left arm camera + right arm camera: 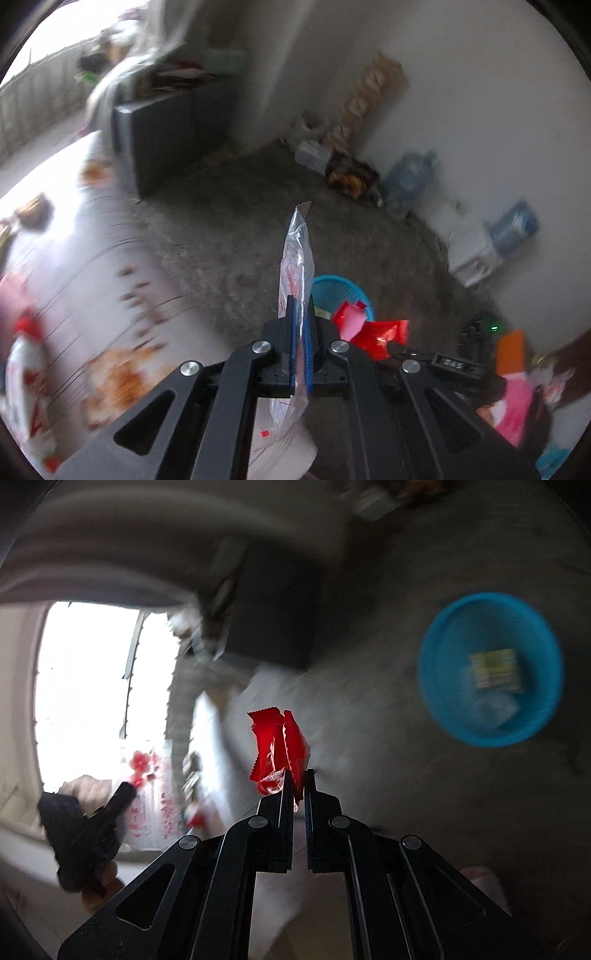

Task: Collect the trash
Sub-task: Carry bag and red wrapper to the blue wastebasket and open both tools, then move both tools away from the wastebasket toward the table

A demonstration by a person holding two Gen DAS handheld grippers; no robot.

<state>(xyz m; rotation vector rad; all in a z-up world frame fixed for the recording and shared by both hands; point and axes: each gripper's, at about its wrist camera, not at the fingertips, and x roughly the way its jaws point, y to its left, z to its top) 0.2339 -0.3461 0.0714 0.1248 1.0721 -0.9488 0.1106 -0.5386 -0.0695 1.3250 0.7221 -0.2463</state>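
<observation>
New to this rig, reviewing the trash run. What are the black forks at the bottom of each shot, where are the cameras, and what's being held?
There is no robot arm here. A person carries a handheld two-finger gripper in each hand, and each gripper has a fisheye camera looking forward along its fingers, hence the round, warped pictures.

In the left wrist view, the left gripper is shut on a clear plastic wrapper with red print. In the right wrist view, the right gripper is shut on a crumpled red wrapper.

On the concrete floor stands a blue basket that already holds some packaging. Both views are motion-blurred, so the clutter along the wall is hard to identify.
</observation>
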